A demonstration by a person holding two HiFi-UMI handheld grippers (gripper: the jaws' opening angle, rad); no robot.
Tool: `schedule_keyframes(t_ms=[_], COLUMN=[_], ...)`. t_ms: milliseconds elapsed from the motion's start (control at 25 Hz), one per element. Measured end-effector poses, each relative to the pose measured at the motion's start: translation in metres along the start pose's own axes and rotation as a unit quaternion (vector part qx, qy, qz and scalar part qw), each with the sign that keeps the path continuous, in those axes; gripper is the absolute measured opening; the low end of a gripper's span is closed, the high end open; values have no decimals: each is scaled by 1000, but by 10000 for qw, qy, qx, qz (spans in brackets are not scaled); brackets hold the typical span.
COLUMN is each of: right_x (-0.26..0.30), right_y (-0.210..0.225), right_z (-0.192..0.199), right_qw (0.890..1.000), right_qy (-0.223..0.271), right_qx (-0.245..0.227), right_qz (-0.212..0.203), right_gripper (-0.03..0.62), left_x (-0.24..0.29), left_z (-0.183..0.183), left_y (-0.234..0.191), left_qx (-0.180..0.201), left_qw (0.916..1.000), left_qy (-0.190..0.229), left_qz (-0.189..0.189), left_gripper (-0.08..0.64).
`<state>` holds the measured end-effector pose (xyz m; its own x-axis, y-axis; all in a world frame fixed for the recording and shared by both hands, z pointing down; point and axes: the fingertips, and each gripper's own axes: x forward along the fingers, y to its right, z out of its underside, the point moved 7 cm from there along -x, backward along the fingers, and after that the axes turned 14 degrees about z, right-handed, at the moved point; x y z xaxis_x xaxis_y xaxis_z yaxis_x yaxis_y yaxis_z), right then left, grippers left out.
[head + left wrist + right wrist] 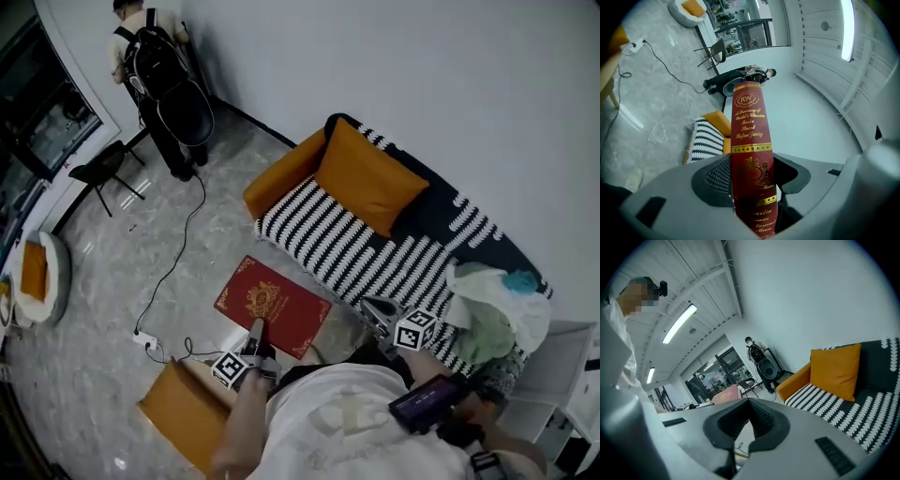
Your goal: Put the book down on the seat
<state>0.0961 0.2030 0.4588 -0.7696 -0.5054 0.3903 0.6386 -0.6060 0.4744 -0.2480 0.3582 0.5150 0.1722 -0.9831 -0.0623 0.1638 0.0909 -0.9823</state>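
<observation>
A red book with gold print [272,302] hangs flat above the floor, just in front of the sofa's striped seat [323,234]. My left gripper [255,336] is shut on the book's near edge. In the left gripper view the book's spine [751,136] stands between the jaws of the left gripper [751,180], and both pads press on it. My right gripper [373,312] hovers by the seat's front edge, right of the book. In the right gripper view the right gripper [747,404] has its tips together with nothing between them, and the seat [834,401] lies to its right.
An orange cushion [367,178] leans on the sofa back, and a pile of cloth [492,305] covers its right end. An orange wooden piece [183,408] stands at lower left. A cable with a power strip [145,339] runs over the floor. A person with a backpack [155,66] stands far off by a chair [103,169].
</observation>
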Motion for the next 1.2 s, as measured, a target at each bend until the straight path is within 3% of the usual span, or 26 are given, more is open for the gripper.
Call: schedule_keyframes(t_ms=[120, 600, 1200], right_x=[-2, 5, 27], right_y=[0, -7, -13], right_z=[1, -3, -15], right_qw=[9999, 9989, 9983], right_qy=[-29, -51, -192], right_qx=[-27, -146, -257], right_qz=[96, 443, 488], right_gripper=[14, 14, 14], left_x=[5, 6, 15], left_z=[-2, -18, -36], left_y=[1, -12, -23], left_qx=[-1, -37, -41], left_qw=[9999, 10000, 9997], left_qy=[15, -70, -30], left_qz=[132, -20, -243], left_gripper=[249, 249, 249])
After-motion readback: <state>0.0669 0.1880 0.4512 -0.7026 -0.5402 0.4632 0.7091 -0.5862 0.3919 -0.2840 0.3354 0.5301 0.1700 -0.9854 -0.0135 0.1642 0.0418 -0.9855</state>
